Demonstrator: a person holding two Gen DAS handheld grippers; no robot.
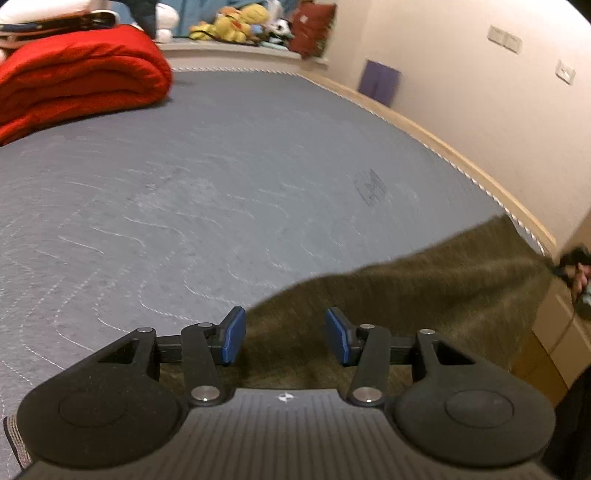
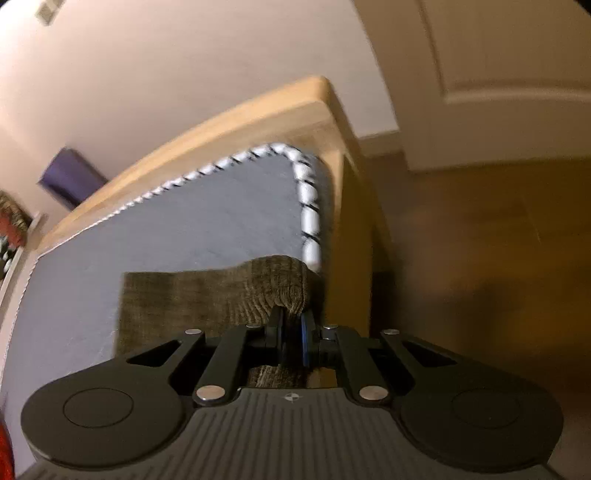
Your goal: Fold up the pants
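Olive-brown knit pants lie on the grey quilted bed near its right edge. My left gripper hovers over their near left edge, its blue pads well apart and nothing pinched between them. In the right wrist view the pants lie flat by the bed's corner. My right gripper is closing on a bunched-up edge of them, and the pads press on the fabric. A hand on a dark tool shows at the far right of the left wrist view.
A folded red quilt lies at the far left of the bed, with plush toys on a ledge behind it. A wooden bed frame runs along the wall. Beyond the bed's corner are brown floor and a door.
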